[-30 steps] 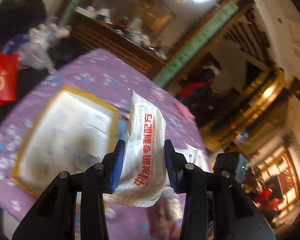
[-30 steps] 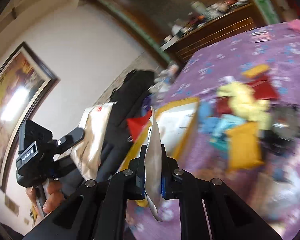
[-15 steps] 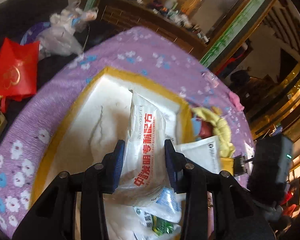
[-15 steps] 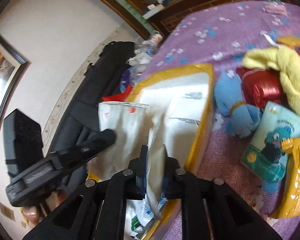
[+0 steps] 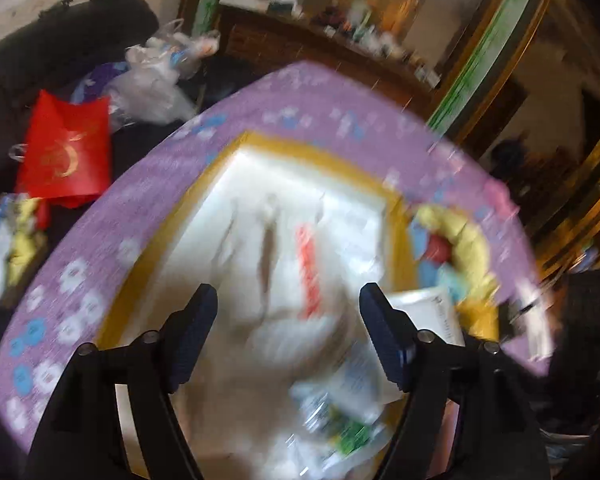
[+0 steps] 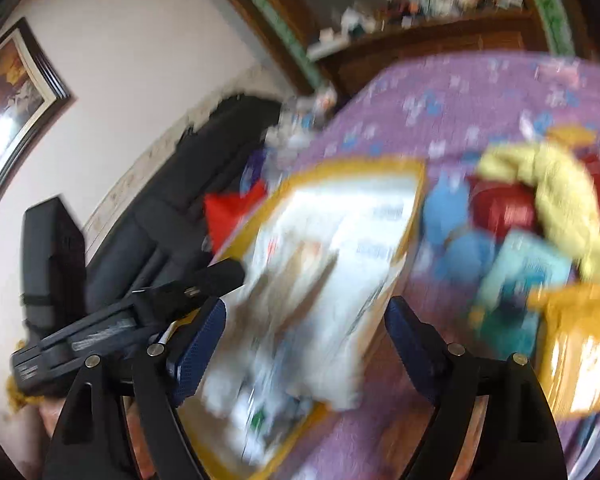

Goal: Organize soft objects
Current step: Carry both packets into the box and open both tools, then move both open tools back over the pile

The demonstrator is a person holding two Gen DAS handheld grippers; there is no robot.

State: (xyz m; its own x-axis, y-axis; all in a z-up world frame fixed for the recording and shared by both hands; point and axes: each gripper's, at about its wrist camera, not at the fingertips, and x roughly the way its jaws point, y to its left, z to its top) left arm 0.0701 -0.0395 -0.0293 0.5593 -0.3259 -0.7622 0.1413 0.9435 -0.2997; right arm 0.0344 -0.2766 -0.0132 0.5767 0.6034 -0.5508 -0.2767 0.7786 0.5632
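Opening both grippers, left gripper [image 5: 288, 312] and right gripper [image 6: 304, 332], over the yellow-rimmed white box [image 5: 260, 140]; white soft packets [image 5: 300, 280] dropping inside, ungripped. Best: lift clear straight upward.

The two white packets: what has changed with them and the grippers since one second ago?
Both grippers let go. The left gripper and right gripper are opening, and the white packets now lie in the yellow-rimmed box. The purple cloth and the pile of soft things stayed as they were.

Both tongs [image 5: 288, 334] [image 6: 304, 344] opening, unclamped
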